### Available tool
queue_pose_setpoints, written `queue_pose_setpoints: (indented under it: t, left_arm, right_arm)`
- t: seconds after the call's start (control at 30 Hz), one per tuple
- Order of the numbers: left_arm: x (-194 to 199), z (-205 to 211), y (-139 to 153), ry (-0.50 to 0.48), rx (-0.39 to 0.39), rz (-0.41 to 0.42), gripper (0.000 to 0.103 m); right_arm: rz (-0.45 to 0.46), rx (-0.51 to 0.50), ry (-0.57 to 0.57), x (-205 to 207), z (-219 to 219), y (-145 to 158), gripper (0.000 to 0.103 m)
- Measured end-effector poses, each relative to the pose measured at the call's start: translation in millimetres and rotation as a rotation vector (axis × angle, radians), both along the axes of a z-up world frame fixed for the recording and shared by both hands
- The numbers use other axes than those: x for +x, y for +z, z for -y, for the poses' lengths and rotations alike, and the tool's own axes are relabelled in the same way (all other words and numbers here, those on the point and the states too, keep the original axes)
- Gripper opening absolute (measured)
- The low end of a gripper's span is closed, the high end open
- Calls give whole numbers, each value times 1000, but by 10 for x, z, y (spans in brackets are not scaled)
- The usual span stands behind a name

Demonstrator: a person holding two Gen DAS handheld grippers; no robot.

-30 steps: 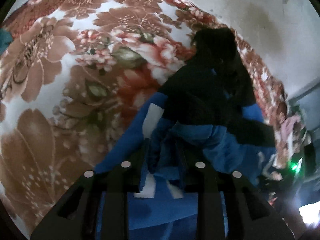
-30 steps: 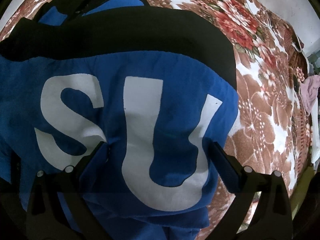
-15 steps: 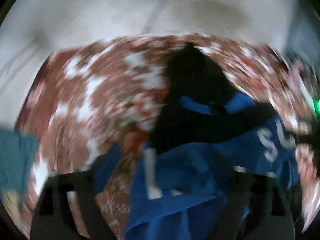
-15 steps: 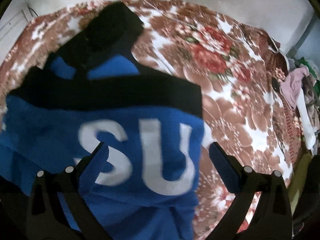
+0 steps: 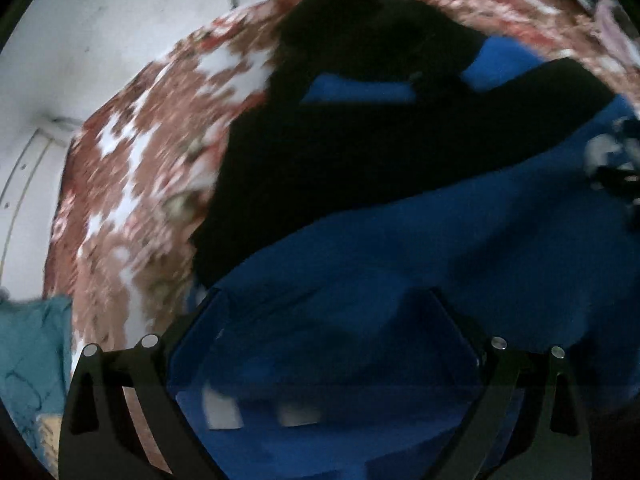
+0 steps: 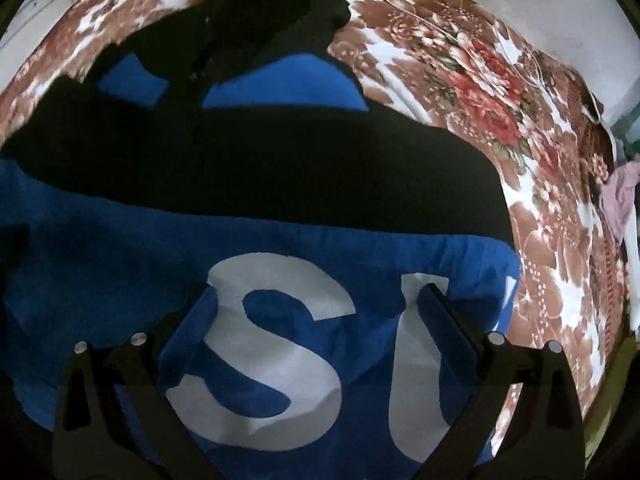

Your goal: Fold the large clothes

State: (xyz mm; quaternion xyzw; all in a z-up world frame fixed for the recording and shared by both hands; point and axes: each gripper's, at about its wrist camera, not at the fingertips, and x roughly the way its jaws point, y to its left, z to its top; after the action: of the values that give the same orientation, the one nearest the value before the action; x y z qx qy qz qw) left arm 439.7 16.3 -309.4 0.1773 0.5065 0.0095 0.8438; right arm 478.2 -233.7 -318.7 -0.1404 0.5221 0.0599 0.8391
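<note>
with both tools gaping and holding nothing, the left gripper (image 5: 324, 320), jaws just opened, and right gripper (image 6: 316, 308) hover over the blue-and-black hoodie (image 6: 280, 232) spread beneath on the floral blanket (image 6: 540, 260); a fold seems just released; next, pick a fresh edge to pinch.

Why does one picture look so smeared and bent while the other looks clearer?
Left wrist view: motion blur smears the flowered bedspread, and the blue and black garment looks dim and soft. Right wrist view: much sharper, the garment's white letter S crisp, the bedspread's flowers distinct. Both views: the fisheye lens bends straight edges and darkens the corners.
</note>
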Motion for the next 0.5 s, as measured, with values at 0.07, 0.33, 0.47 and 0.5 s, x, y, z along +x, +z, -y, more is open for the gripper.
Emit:
queue_pose_setpoints:
  t: [0.07, 0.33, 0.47, 0.5]
  left_arm:
    - [-16, -137, -14, 26, -34, -15, 96]
    - [-41, -418, 664, 62, -187, 40, 96]
    - [348, -483, 1042, 42, -301, 73, 97]
    - [542, -501, 1104, 31, -337, 68, 97]
  right_arm:
    - [4, 11, -1, -26, 37, 8, 98]
    - [47, 254, -58, -13, 326, 703, 98]
    - [89, 258, -50, 395, 409, 1040, 98]
    - [94, 250, -41, 526, 409, 1085, 98]
